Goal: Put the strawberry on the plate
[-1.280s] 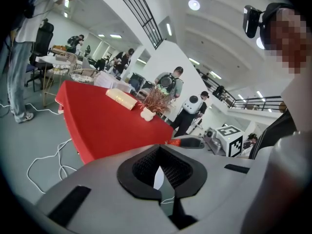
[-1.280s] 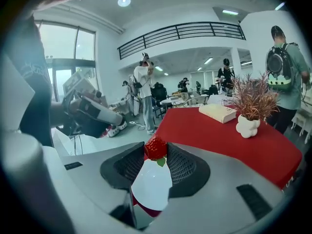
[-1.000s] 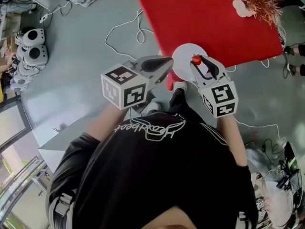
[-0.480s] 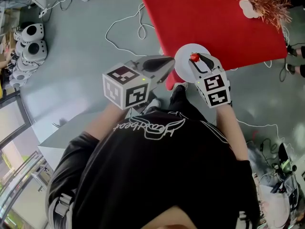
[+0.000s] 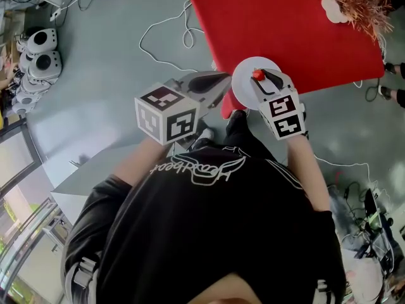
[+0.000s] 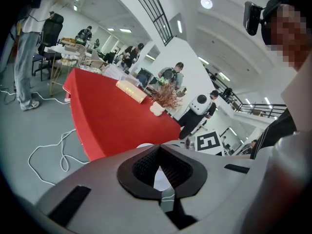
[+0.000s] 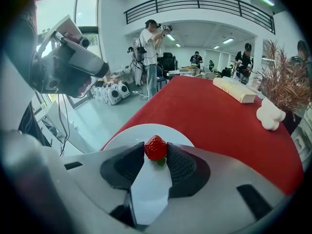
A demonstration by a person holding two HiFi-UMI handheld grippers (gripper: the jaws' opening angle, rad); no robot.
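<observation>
Since the strawberry [image 7: 155, 147] is pinched between the right gripper's [image 7: 156, 152] fingers [image 7: 179, 163] right over the white plate [image 7: 124, 134], it's basically at the drop-off spot, though I can't tell if it's touching the plate. It looks soft and light, easy to bruise, so I'd say a gentle squeeze across the fat middle is the way to hold it, and that's about where the pads sit. The plate is at the near corner of the red-covered bench [image 7: 214, 111], close to the edge, so not much margin there. Beyond it the cloth is open, with a white block [image 7: 234, 90] and a dried plant [image 7: 282, 77] well apart. The left gripper [image 6: 158, 155] hangs over the floor [image 5: 107, 75], fingers closed on nothing.
</observation>
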